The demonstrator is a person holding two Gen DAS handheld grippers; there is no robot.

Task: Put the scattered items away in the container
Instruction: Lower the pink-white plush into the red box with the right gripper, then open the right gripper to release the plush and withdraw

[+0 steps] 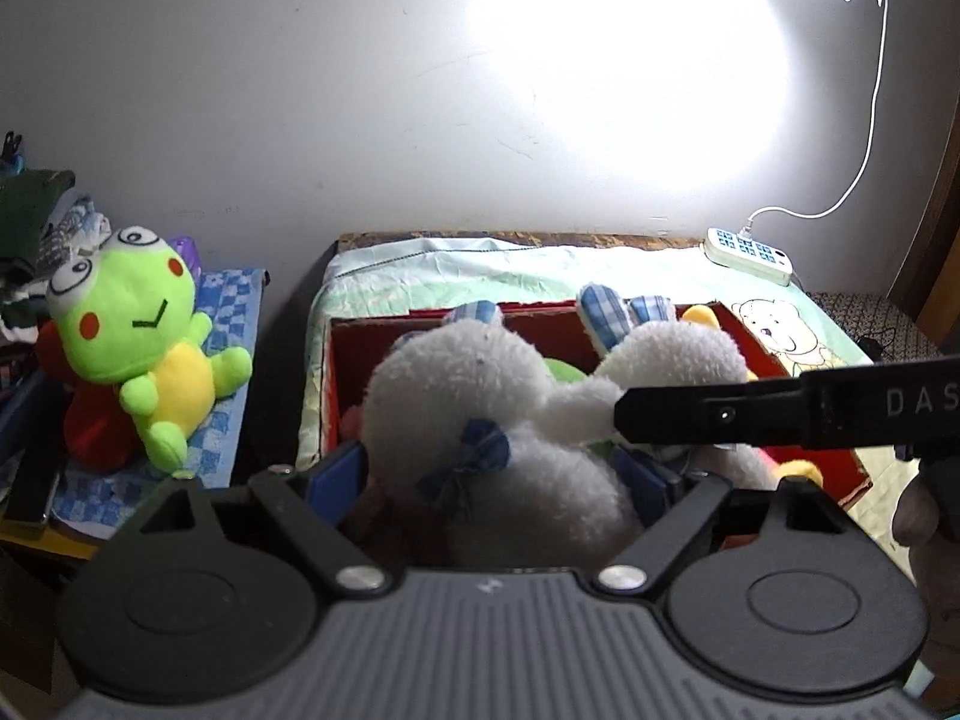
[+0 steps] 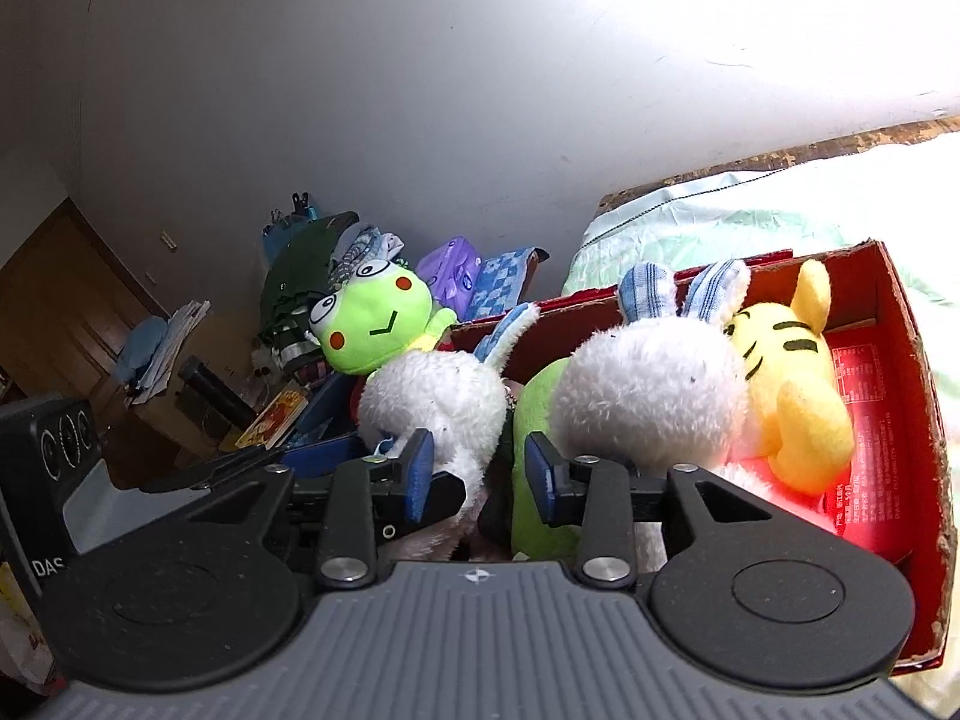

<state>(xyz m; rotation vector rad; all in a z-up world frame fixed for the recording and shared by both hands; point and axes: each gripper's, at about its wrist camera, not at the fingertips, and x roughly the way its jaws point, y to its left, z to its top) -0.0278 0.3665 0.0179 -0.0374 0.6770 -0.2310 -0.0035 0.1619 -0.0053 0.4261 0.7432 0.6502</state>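
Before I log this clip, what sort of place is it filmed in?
Probably a bedroom or spare room at home. A bed-like platform under a cartoon-bear sheet stands against a plain wall, a power strip lies on it, and a side surface holds folded clothes beside a green frog plush.

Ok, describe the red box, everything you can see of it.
The red box is an open cardboard carton, lidless, with worn, frayed rims and printed text on its inner wall. It sits on the pale green sheet. Inside lie two white bunnies, a yellow striped plush against its far corner, and something green underneath.
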